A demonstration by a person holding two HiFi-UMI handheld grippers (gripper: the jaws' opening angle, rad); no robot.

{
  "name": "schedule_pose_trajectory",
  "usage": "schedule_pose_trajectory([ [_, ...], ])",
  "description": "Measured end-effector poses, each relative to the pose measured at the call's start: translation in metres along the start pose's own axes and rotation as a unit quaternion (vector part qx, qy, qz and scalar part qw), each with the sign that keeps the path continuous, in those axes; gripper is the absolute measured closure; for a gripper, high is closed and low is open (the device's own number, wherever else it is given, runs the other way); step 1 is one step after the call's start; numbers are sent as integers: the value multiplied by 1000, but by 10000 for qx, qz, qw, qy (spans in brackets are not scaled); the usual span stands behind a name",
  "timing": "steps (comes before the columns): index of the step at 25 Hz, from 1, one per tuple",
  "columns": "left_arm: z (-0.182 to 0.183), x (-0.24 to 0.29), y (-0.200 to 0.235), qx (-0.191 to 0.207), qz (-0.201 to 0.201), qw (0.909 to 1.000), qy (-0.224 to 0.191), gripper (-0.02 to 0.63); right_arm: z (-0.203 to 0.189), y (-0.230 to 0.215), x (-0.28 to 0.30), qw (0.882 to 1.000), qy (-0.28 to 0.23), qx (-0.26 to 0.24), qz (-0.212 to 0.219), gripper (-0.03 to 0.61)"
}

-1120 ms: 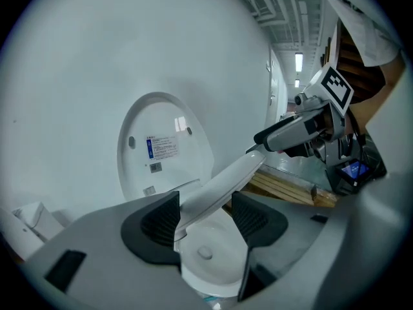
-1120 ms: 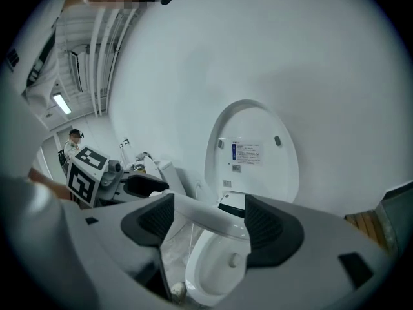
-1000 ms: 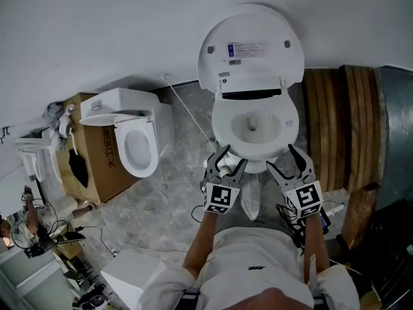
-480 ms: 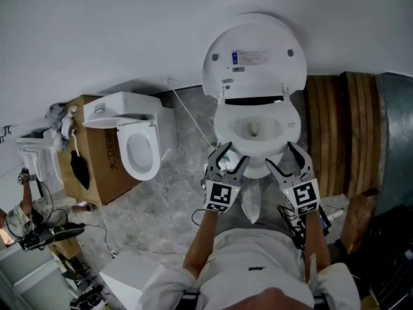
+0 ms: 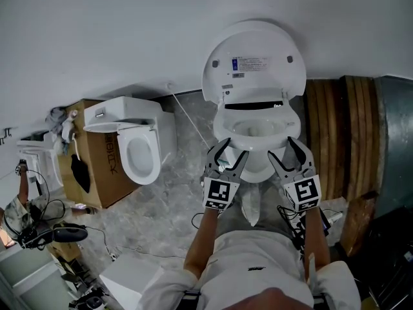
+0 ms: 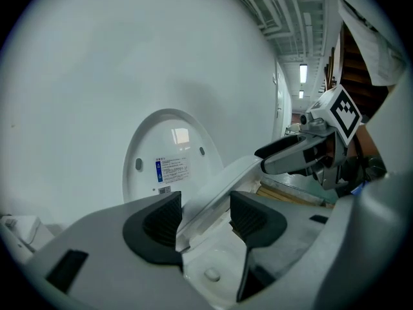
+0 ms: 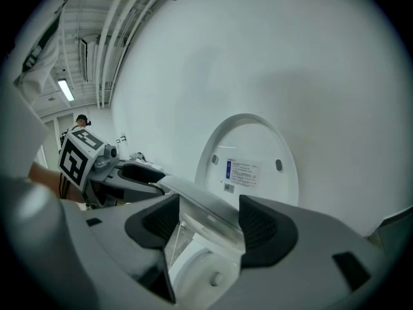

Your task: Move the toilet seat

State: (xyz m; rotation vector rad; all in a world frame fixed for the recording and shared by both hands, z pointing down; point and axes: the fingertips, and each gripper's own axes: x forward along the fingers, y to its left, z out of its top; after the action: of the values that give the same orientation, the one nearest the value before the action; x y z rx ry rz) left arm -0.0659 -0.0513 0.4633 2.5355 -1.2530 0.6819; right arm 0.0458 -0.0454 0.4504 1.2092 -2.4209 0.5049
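Note:
A white toilet stands against the wall with its lid [image 5: 253, 50] upright. The toilet seat [image 5: 290, 126] lies over the bowl, and both grippers are at its front rim. My left gripper [image 5: 228, 155] is shut on the rim's left front. In the left gripper view the seat [image 6: 213, 189] fills the gap of that gripper [image 6: 205, 219] and slopes up off the bowl. My right gripper [image 5: 286, 155] straddles the right front. Its jaws are closing, and in the right gripper view the seat [image 7: 206, 212] runs between that gripper's [image 7: 208, 223] pads.
A second white toilet [image 5: 139, 144] stands to the left beside a cardboard box [image 5: 97, 166]. Wooden boards [image 5: 335, 134] lean close on the right. A thin white hose [image 5: 190, 118] crosses the floor, cables lie near the front, and a person [image 5: 16, 212] is at the far left.
Both grippers have moved forward onto the seat's front rim. The right jaws have drawn closer together around it. The toilet sits higher in the head view.

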Motion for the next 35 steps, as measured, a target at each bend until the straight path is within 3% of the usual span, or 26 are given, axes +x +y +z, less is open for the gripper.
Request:
schedule_pose_trajectory([
  [35, 59, 47, 53, 25, 451, 9976, -525, 380, 61, -56, 50, 9973, -651, -296, -182, 318],
])
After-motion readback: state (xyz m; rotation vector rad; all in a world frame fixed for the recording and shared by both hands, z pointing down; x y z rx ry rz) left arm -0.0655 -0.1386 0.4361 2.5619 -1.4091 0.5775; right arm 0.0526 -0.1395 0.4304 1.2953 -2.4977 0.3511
